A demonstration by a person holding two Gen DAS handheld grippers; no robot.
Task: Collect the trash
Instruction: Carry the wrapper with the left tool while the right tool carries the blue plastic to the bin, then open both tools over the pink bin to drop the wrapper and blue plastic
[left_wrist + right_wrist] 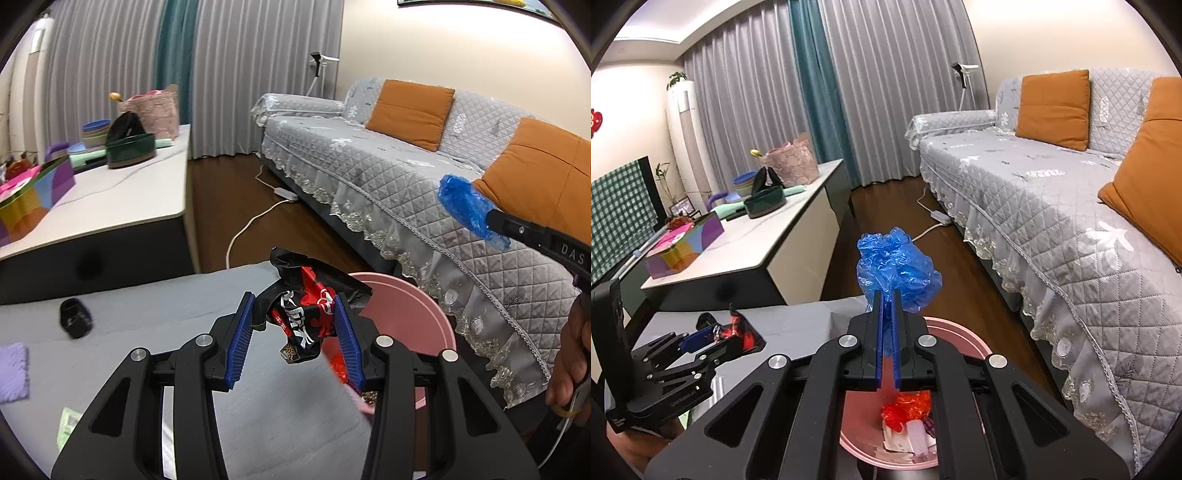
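Pink bin (967, 334) partly hidden behind right hand-held gripper (887, 295) clamping blue plastic (897, 266).

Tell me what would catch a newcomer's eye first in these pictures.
Probably the crumpled blue plastic bag pinched in the right gripper, held above the pink bin. Next, the red and black snack wrapper clamped in the left gripper at the bin's edge, then the orange cushions on the grey sofa.
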